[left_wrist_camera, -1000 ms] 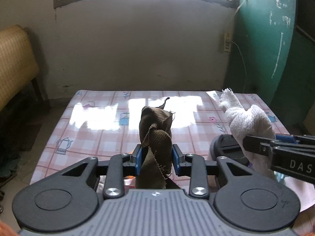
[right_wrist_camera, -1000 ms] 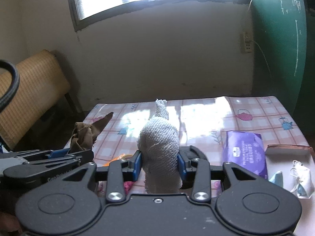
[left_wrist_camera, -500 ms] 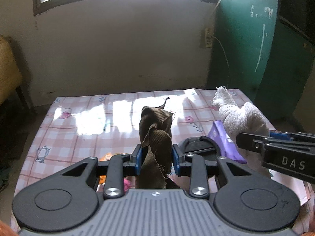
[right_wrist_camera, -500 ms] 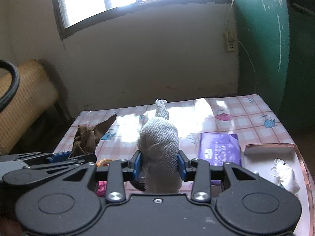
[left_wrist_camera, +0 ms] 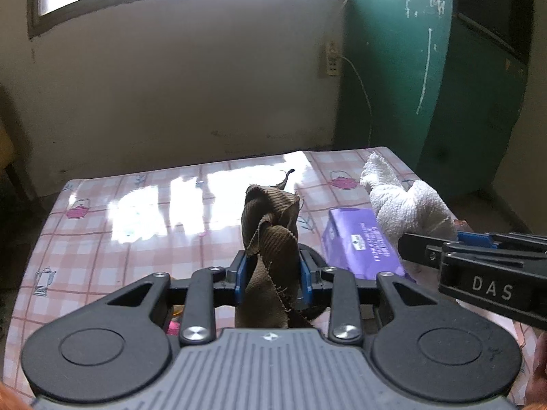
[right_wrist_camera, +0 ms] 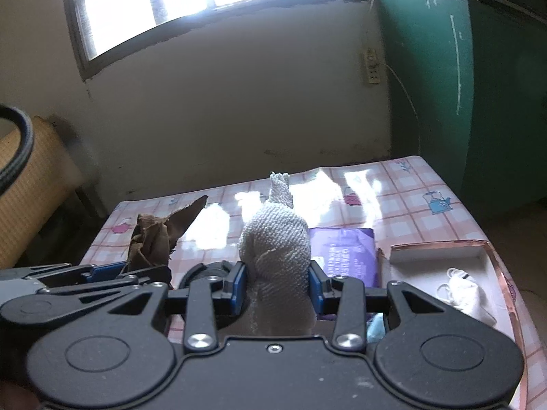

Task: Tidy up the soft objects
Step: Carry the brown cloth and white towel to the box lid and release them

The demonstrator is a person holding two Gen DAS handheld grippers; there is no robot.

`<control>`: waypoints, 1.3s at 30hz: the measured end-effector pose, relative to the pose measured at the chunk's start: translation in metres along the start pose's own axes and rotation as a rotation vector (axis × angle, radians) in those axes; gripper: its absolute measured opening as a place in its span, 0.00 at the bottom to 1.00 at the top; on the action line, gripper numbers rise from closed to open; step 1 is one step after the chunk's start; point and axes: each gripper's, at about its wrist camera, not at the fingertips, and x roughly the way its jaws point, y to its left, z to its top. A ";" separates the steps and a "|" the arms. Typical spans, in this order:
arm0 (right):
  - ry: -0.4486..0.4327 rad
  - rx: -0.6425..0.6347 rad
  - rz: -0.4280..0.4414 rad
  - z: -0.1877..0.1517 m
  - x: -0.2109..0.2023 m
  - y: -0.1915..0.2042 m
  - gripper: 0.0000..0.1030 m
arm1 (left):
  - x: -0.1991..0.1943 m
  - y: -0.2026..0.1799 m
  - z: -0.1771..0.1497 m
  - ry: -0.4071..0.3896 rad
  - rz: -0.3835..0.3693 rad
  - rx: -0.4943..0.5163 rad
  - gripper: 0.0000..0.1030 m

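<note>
My left gripper (left_wrist_camera: 271, 273) is shut on a brown ribbed cloth (left_wrist_camera: 270, 235) and holds it above the table. The cloth also shows at the left of the right wrist view (right_wrist_camera: 154, 242). My right gripper (right_wrist_camera: 277, 283) is shut on a white towel (right_wrist_camera: 277, 253), which also shows at the right of the left wrist view (left_wrist_camera: 403, 201). A shallow copper-rimmed tray (right_wrist_camera: 441, 253) stands at the right of the table with a white face mask (right_wrist_camera: 465, 294) in it.
The table has a pink checked cloth (left_wrist_camera: 136, 225). A purple tissue pack (right_wrist_camera: 345, 253) lies in the middle, left of the tray. A black round object (right_wrist_camera: 212, 273) lies under the grippers. A green door (right_wrist_camera: 478, 68) is at the right, a wicker chair (right_wrist_camera: 30, 184) at the left.
Both grippers have swung to the right over the table with their cloths still held. The purple pack and the tray have come further into view.
</note>
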 end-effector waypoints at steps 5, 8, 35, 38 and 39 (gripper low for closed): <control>-0.007 0.016 -0.019 0.000 -0.003 -0.015 0.44 | 0.006 -0.014 0.001 0.003 -0.019 0.021 0.32; -0.009 0.028 -0.031 0.000 -0.004 -0.026 0.44 | 0.010 -0.022 0.002 0.005 -0.032 0.030 0.32; -0.013 0.126 -0.157 -0.010 -0.022 -0.124 0.44 | 0.043 -0.121 0.004 0.033 -0.178 0.152 0.32; -0.007 0.145 -0.176 -0.012 -0.024 -0.138 0.44 | 0.048 -0.134 0.002 0.040 -0.200 0.164 0.32; -0.005 0.150 -0.182 -0.013 -0.025 -0.142 0.45 | 0.049 -0.137 0.001 0.043 -0.206 0.167 0.32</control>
